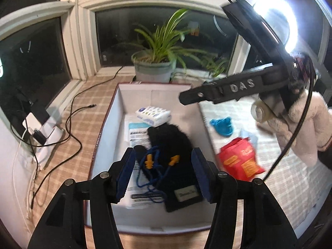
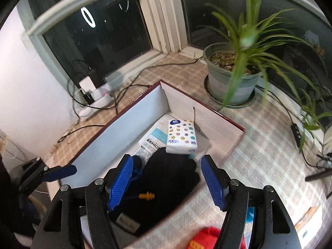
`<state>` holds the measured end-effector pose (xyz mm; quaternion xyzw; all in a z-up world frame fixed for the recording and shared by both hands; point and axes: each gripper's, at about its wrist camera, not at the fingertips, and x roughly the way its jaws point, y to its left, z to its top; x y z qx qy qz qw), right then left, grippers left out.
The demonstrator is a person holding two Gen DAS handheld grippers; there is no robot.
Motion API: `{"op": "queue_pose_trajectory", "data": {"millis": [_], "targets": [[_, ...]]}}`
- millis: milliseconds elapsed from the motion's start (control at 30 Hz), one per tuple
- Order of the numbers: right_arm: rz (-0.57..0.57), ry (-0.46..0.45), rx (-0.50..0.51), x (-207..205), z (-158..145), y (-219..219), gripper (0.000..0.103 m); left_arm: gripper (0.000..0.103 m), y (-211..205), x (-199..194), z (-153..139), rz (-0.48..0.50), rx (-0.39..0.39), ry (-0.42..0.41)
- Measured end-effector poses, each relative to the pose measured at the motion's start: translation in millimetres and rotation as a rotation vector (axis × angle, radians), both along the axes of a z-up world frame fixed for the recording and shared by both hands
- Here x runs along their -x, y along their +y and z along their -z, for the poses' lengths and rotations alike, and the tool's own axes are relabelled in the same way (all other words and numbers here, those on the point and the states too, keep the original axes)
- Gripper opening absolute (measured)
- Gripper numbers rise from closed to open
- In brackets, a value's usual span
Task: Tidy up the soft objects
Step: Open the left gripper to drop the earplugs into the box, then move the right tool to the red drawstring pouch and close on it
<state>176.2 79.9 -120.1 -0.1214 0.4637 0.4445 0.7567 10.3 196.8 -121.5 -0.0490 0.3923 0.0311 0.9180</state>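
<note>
Left wrist view: the left gripper (image 1: 164,172) hangs over the open box (image 1: 108,124), its blue pads spread apart with nothing between them. Directly below and ahead lie orange earplugs on a blue cord (image 1: 159,161), resting on a black fuzzy glove (image 1: 174,145); a tissue pack (image 1: 153,116) sits farther ahead at the glove's far tip. Off to the right, outside the box, are a red packet (image 1: 240,161) and a blue item (image 1: 222,126), with the right gripper's (image 1: 187,99) arm crossing above them. Beyond the box stands a potted plant (image 1: 154,66); cables (image 1: 72,124) trail on the left.

Right wrist view: the right gripper (image 2: 168,180) also stands open and empty above the box's near wall. The glove and an earplug lie just ahead, the tissue pack beyond. The plant's leaves hang across the upper right.
</note>
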Motion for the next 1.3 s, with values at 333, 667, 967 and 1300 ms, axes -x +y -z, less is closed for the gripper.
{"op": "queue_pose_trajectory", "data": {"millis": [333, 667, 967, 1300], "targets": [[0.133, 0.074, -0.087, 5.3, -7.8, -125.9, 0.065, 0.059, -65.4, 21.7, -29.8, 0.086, 0.163, -0.071], [0.214, 0.213, -0.071, 3.1, 35.9, -191.6, 0.065, 0.059, -139.6, 0.0, 16.4, 0.121, 0.279, 0.084], [0.199, 0.375, -0.044, 2.7, 85.0, -195.5, 0.065, 0.062, -155.4, -22.5, 63.6, 0.017, 0.311, 0.22], [0.183, 0.493, -0.033, -6.1, 123.3, -187.9, 0.065, 0.063, -158.8, -41.1, 96.6, -0.038, 0.308, 0.302]]}}
